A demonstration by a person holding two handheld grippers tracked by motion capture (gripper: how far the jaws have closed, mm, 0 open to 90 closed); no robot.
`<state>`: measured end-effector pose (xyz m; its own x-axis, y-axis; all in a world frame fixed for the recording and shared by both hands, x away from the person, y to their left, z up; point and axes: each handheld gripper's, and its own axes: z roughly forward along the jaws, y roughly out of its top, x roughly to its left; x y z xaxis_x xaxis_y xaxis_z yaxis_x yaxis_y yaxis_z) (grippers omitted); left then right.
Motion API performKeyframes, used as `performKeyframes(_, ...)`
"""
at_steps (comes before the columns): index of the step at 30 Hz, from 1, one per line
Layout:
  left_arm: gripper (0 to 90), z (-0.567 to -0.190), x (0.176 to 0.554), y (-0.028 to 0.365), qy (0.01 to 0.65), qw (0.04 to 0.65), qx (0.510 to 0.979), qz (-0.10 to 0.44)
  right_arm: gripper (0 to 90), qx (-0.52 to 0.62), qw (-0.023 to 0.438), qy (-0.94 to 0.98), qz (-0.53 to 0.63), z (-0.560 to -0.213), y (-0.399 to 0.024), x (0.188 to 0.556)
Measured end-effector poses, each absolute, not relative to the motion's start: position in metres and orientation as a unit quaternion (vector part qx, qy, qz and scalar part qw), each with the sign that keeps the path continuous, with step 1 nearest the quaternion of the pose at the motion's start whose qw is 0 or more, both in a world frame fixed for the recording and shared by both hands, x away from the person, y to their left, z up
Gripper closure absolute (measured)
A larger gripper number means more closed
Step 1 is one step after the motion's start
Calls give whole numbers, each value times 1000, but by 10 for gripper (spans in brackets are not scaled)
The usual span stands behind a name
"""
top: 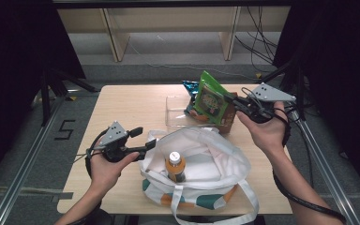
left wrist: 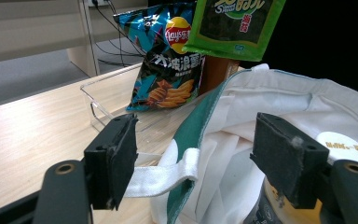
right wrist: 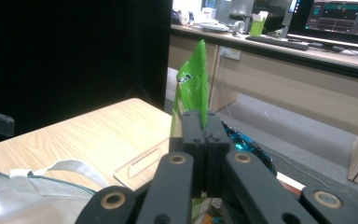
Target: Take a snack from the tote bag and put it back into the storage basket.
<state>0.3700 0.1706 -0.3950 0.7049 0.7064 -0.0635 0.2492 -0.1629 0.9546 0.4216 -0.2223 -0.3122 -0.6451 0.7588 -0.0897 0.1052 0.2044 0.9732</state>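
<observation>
Clearly the green snack packet [top: 210, 99] was the thing in hand: it hung in the air above the clear tray [top: 176, 112], pinched along its edge between the clenched fingers [right wrist: 193, 140] of the right gripper [top: 232, 100], whose own view showed the packet's thin green edge [right wrist: 193, 79] rising just past the tips. Taking the white tote bag [top: 215, 157] as the landmark, the packet was behind its mouth and a little toward the person's right, not yet over the opening. Inside the bag a bottle [top: 175, 165] with a white cap stood upright near the left of the opening. A blue chip bag [left wrist: 168, 60] leaned in the tray behind the tote, just beside the green packet. The left gripper [top: 143, 140] sat at the tote's left rim, its fingers [left wrist: 116, 158] spread apart and gripping nothing, with the rim and a white strap [left wrist: 168, 173] lying between them untouched. The risk, as I judged it, lay in the narrow edge hold: the packet could swing or slip free on its way over. With the rim unheld, the soft mouth might sag shut, so the packet could catch on the cloth or knock the bottle over.
</observation>
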Motion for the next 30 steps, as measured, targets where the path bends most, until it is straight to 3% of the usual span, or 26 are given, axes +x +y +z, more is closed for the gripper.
performKeyframes(14, 299, -395, 370, 171, 326, 560, 734, 204, 900, 305, 282, 719, 557, -318, -218, 427)
performKeyframes(30, 298, -394, 370, 171, 326, 560, 734, 203, 900, 301, 304, 714, 554, -320, -215, 433)
